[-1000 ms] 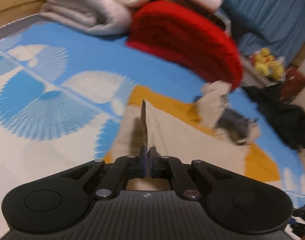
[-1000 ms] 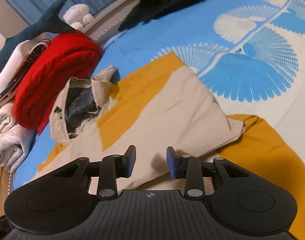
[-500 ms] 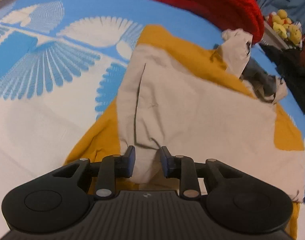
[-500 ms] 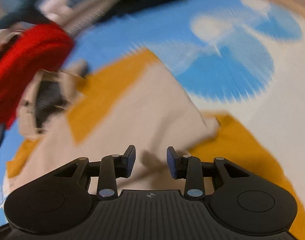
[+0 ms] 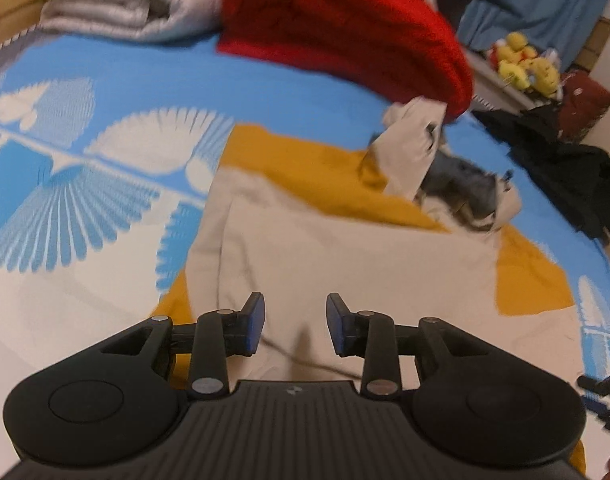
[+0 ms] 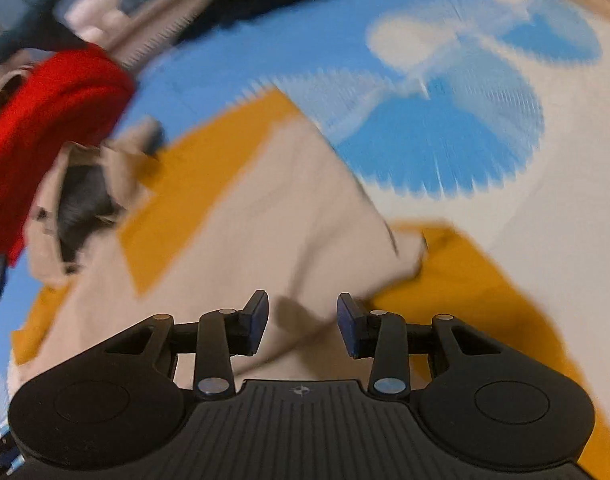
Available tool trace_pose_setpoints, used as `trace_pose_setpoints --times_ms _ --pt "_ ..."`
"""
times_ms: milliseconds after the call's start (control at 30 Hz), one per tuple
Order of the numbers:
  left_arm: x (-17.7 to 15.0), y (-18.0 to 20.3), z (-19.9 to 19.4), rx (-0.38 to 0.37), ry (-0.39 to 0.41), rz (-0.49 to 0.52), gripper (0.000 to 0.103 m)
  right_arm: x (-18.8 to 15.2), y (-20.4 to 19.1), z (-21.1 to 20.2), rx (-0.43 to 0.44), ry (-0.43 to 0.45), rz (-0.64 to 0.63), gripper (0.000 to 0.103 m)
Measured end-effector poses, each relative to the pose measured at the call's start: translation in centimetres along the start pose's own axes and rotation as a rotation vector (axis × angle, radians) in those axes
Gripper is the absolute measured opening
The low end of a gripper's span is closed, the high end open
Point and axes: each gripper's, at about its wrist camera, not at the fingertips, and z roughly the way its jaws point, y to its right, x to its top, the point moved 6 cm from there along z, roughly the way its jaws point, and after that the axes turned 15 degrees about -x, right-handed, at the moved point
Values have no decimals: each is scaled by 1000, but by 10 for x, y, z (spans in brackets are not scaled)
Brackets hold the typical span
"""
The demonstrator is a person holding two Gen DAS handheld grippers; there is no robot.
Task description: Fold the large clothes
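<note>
The beige garment (image 5: 345, 264) lies folded over on a mustard cloth (image 5: 305, 168) atop the blue-patterned bedspread (image 5: 105, 92), its collar end still rumpled, while the left gripper (image 5: 295, 322) and right gripper (image 6: 303, 322), jaws just opening, hover released, empty.

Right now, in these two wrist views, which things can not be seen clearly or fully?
- Beige garment, left wrist view: its near hem is hidden behind the left hand-held gripper.
- Same garment, right wrist view: motion blur smears its folds; the right hand-held gripper covers the near edge.
- Yellow toys, left wrist view: too small and blurred to identify.
- Red blanket, right wrist view: cut off by the left edge.
</note>
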Motion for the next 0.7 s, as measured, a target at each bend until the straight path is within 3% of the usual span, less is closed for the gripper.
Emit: trace_pose_setpoints --times_ms 100,333,467,567,700 --pt "6 12 -10 -11 27 38 38 10 -2 -30 34 79 -35 40" --pt "11 44 -35 -26 74 204 37 26 12 -61 1 182 -110 40" --pt "14 53 -49 -18 85 288 25 33 26 -71 4 186 -107 40" --pt "35 61 -46 0 64 281 20 40 35 -78 12 198 -91 40" --pt "90 87 -20 -17 37 294 19 43 44 -80 21 192 -98 40"
